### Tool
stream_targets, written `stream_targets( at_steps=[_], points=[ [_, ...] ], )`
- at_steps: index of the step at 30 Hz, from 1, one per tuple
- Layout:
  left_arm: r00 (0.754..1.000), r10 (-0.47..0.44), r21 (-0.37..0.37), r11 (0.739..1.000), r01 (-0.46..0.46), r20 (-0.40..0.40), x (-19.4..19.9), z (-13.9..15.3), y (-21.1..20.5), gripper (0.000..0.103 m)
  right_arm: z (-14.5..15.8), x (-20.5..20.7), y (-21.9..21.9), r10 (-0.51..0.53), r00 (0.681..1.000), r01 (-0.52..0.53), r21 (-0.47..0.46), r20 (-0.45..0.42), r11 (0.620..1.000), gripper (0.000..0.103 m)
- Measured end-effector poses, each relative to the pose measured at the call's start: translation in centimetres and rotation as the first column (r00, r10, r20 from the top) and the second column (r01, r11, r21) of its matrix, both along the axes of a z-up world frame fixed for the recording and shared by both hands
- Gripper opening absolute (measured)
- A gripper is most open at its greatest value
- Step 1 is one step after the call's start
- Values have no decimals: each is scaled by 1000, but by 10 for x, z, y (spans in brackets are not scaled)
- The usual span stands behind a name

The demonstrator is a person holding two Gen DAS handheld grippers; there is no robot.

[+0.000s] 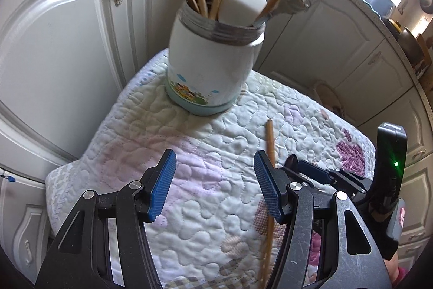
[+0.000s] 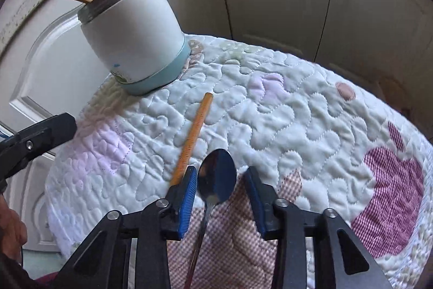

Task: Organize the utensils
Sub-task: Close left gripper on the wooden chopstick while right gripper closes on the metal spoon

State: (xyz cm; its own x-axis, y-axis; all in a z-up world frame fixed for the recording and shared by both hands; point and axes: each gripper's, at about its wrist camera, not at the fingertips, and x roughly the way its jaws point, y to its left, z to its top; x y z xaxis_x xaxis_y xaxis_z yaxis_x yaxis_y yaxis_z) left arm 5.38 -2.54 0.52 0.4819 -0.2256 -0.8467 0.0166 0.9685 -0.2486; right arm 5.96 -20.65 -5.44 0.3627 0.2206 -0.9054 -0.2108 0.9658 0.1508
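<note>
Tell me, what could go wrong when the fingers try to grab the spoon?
The spoon lies flat on the soft quilt, so the right gripper might pinch fabric or let it slip. The loose chopstick lies right beside it and could get nudged. The jar is already crowded with chopsticks.

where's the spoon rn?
Right wrist view: spoon lies on the quilt, bowl between the right gripper fingers, loose chopstick just left.
</note>
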Motion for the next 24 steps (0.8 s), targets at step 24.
stream_targets(
  at_steps=[24],
  points=[
    [989,-57,101,992,71,-137,70,-56,-95,58,-1,-22,-80,-94,992,105,154,-78,982,44]
  ],
)
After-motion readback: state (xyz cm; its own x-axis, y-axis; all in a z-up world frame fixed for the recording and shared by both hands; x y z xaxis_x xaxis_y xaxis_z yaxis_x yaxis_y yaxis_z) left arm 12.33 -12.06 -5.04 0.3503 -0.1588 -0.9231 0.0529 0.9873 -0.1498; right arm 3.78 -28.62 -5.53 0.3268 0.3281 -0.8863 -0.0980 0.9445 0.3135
